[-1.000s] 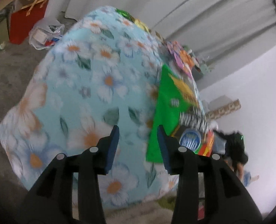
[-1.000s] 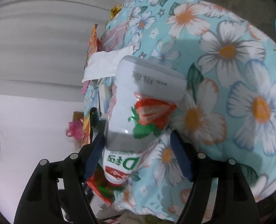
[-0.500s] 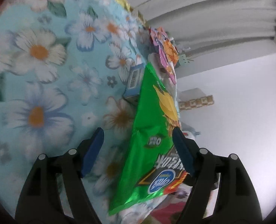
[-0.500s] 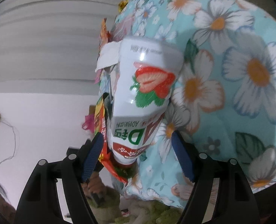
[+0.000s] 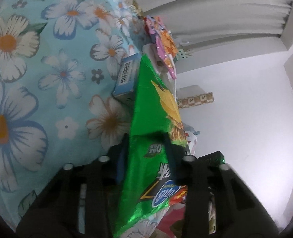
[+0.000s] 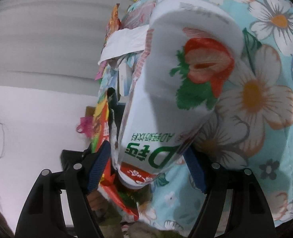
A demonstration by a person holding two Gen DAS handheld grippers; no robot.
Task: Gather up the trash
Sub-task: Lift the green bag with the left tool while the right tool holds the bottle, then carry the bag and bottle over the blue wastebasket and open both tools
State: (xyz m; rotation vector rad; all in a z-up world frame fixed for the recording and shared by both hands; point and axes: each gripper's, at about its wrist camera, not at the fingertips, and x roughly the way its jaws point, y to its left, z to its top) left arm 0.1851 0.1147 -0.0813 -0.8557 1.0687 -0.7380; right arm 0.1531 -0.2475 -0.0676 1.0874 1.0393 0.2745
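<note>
While the left gripper (image 5: 146, 148) pinches a green chip bag (image 5: 148, 138) beside a blue box (image 5: 126, 79), the right gripper (image 6: 146, 168) clamps a strawberry bottle (image 6: 176, 99)

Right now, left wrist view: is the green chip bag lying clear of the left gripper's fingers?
No, the green chip bag sits between the left gripper fingers.

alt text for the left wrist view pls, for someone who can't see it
The left gripper has its two black fingers closed on a shiny green snack bag lying on a table draped in a light blue floral tablecloth. Just beyond the bag sits a small blue carton with a barcode, then more colourful wrappers near grey curtains and a white wall.
</note>
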